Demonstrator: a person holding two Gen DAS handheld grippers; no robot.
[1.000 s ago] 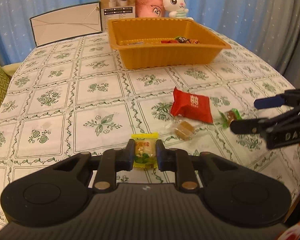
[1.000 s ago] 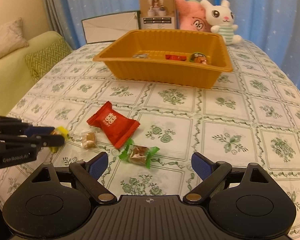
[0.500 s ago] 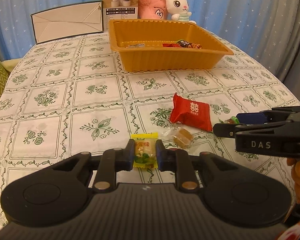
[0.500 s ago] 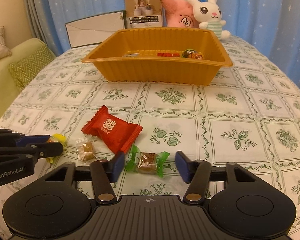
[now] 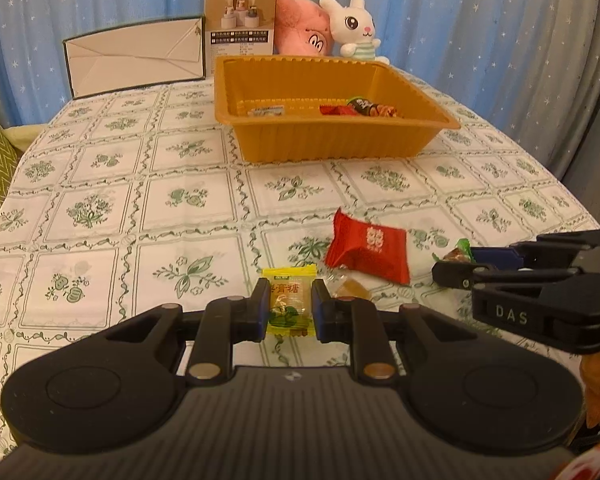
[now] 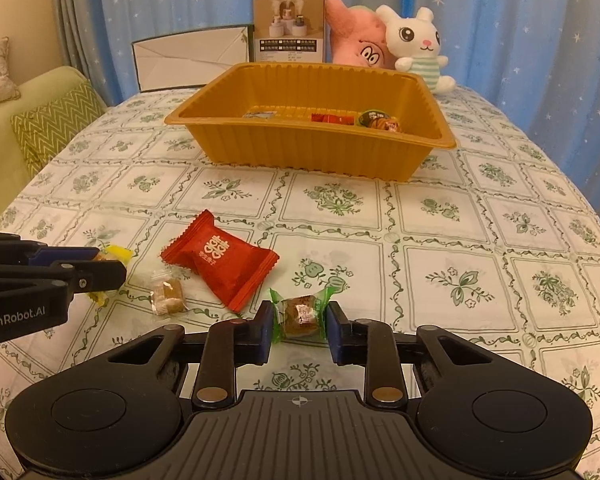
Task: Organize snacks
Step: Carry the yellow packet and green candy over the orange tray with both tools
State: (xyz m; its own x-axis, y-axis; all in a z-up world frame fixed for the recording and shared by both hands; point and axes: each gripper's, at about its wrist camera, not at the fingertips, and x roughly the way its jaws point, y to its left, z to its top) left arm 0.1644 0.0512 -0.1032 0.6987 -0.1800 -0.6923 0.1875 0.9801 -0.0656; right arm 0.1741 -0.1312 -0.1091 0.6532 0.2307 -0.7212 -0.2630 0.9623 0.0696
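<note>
"DAS" on right claw (image 5: 454, 266), "GenRobot.AI" on left claw (image 6: 114, 266)

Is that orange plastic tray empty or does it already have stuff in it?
Not empty: the ribbed orange plastic tray holds a few wrapped snacks along its far side.

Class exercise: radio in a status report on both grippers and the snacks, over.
Left gripper shut on yellow candy. Right gripper just closed on green-wrapped candy. Red packet, clear-wrapped candy loose on tablecloth. Path to orange tray open.

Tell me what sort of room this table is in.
Probably a home living or dining room: a table under a floral tablecloth, a green sofa with cushions beside it, star-patterned blue curtains behind, and plush toys at the table's far edge.
</note>
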